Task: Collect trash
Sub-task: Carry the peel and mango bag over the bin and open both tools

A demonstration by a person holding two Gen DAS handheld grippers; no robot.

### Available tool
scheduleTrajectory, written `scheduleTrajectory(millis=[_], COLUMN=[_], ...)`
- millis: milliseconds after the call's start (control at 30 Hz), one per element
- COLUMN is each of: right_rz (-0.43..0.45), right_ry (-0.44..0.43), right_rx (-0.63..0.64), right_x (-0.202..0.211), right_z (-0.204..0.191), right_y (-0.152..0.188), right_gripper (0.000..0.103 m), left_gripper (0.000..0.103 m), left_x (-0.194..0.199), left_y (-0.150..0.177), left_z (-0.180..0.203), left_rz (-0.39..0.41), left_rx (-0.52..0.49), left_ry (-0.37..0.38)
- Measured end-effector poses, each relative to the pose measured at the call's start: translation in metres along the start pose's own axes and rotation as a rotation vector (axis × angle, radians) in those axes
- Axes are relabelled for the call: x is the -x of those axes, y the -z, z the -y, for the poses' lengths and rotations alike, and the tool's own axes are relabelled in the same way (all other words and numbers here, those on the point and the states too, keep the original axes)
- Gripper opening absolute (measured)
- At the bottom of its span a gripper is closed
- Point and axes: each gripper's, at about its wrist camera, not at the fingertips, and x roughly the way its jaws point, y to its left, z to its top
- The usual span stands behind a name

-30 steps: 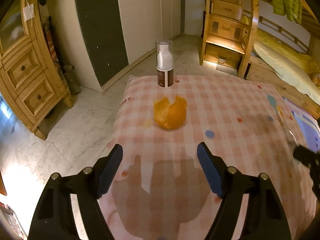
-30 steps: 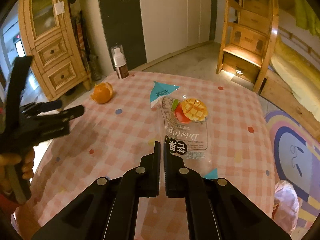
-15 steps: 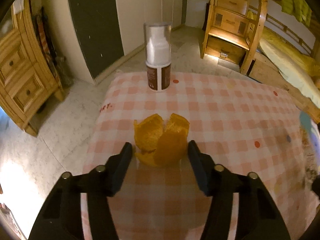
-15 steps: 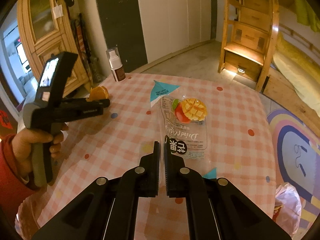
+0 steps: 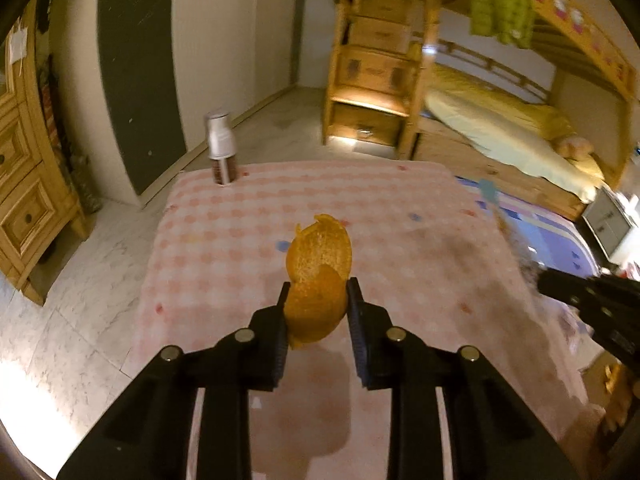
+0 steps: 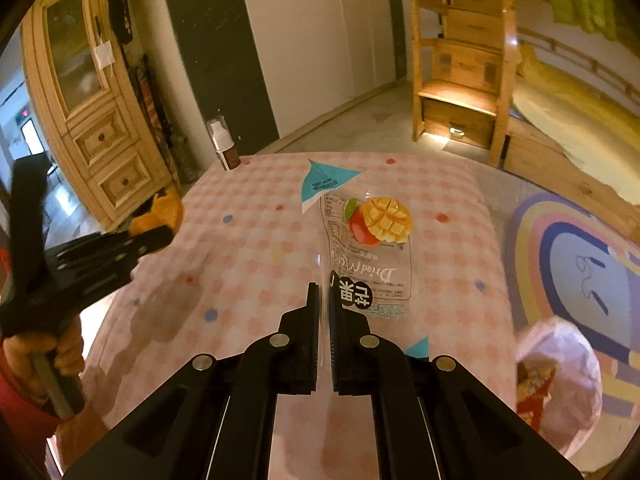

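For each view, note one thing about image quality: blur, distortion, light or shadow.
Left wrist view: the orange peel in the left tool is sharp, the checked tablecloth smeared by motion; a dark shadow lies below the tool. Right wrist view: fisheye bends the cabinet; the dried mango bag is crisp, the edges soft.

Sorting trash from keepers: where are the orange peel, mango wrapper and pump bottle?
orange peel (image 5: 318,276): left wrist view, outer skin.
mango wrapper (image 6: 370,248): right wrist view, printed front.
pump bottle (image 5: 221,148): left wrist view, white pump.

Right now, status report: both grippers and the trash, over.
Left gripper closing on orange peel, lifted off table. Right gripper shut on dried mango bag. Pump bottle standing clear at corner.
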Motion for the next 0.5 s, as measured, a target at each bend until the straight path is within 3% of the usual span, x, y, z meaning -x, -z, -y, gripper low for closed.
scheduleTrajectory(millis=[200,500], right_rz=[-0.011,0.002], right_ry=[0.025,0.047], right_rx=[-0.066,-0.149], right_x=[0.037,0.070], right_z=[0.027,0.072], right_y=[0.040,0.070], right_gripper=[0.005,0.005], left_gripper=[0.025,0.025], left_x=[0.035,0.047], left_y=[0.023,0.033], left_z=[0.066,0.137], left_rz=[0.022,0.012], left_rx=[-0.079,-0.193], left_ry=[0.050,0.081])
